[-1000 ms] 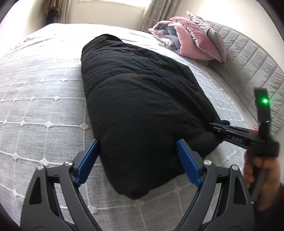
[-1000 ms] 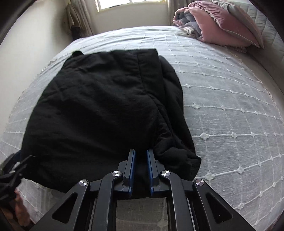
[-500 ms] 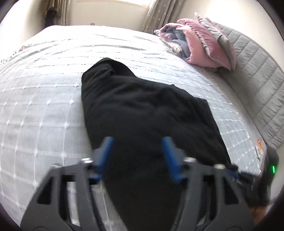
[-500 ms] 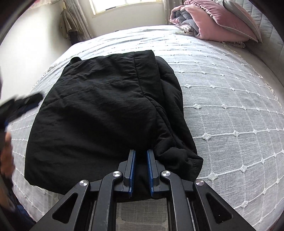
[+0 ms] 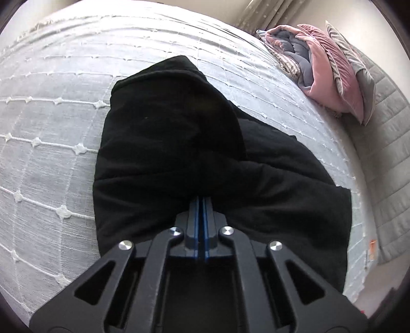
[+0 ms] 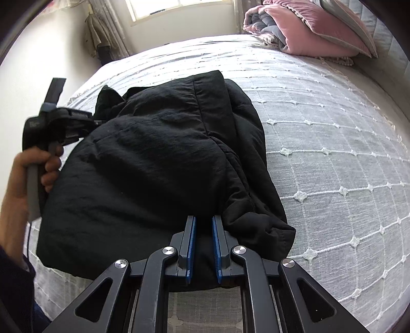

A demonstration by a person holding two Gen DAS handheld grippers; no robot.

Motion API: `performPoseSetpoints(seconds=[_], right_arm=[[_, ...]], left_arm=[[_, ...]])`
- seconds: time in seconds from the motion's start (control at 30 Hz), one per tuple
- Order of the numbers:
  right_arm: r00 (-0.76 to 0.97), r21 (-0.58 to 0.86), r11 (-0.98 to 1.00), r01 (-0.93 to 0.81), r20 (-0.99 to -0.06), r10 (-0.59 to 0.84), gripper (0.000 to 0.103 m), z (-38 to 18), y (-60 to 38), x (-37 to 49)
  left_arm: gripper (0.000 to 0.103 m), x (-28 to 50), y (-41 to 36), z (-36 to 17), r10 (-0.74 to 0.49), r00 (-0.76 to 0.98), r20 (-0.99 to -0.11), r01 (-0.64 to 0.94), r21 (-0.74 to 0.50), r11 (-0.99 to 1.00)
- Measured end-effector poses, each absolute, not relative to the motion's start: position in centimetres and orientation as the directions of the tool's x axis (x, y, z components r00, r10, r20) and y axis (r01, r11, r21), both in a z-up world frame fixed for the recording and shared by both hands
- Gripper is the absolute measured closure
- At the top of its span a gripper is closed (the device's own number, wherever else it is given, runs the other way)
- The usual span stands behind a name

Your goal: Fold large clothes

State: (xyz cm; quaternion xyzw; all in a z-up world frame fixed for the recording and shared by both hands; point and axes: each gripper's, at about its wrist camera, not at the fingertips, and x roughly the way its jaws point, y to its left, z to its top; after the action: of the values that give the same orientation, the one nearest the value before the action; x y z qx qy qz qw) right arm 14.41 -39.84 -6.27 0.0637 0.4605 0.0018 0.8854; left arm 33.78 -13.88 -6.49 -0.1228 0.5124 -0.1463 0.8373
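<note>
A large black padded garment (image 6: 159, 164) lies folded over on the grey bedspread (image 6: 333, 143); it also shows in the left wrist view (image 5: 164, 143). My left gripper (image 5: 201, 199) is shut on a fold of the garment's near edge, fabric pinched between the blue pads. In the right wrist view it appears at the garment's left side (image 6: 84, 120), held by a hand. My right gripper (image 6: 203, 222) is shut on the garment's near hem, thick cloth between its jaws.
Pink and grey folded bedding and pillows (image 5: 328, 69) lie at the head of the bed against the grey quilted headboard (image 5: 384, 143). A window with curtains (image 6: 179, 15) is at the far wall. The bed's near edge lies just below my right gripper.
My left gripper was open astride the garment's end; it rose, moved along the garment, and closed on a fold. The right gripper stayed clamped on the hem.
</note>
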Motion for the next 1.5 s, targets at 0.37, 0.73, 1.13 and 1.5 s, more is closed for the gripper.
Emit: performPoseSetpoints(seconds=[0.37, 0.73, 1.13, 1.5], right_arm=[[0.577, 0.111, 0.992, 0.064, -0.815, 0.053, 0.092, -6.0, -39.3, 14.5], [0.575, 0.127, 0.990, 0.065, -0.815, 0.067, 0.092, -6.2, -39.9, 14.6], [0.571, 0.203, 0.978, 0.053, -0.810, 0.137, 0.093, -5.9, -41.7, 14.6], [0.577, 0.256, 0.965, 0.056, -0.797, 0.178, 0.098, -6.8, -43.2, 14.4]], left_arm=[[0.098, 39.6, -13.3, -4.0, -0.271, 0.478, -0.835, 0.069, -0.272, 0.960], [0.098, 39.8, -14.2, -5.6, -0.219, 0.492, -0.843, 0.025, -0.238, 0.971], [0.089, 15.9, -12.7, 1.0, -0.434, 0.445, -0.783, 0.333, -0.306, 0.892], [0.101, 10.2, -18.2, -7.3, -0.468, 0.228, -0.854, 0.463, -0.328, 0.823]])
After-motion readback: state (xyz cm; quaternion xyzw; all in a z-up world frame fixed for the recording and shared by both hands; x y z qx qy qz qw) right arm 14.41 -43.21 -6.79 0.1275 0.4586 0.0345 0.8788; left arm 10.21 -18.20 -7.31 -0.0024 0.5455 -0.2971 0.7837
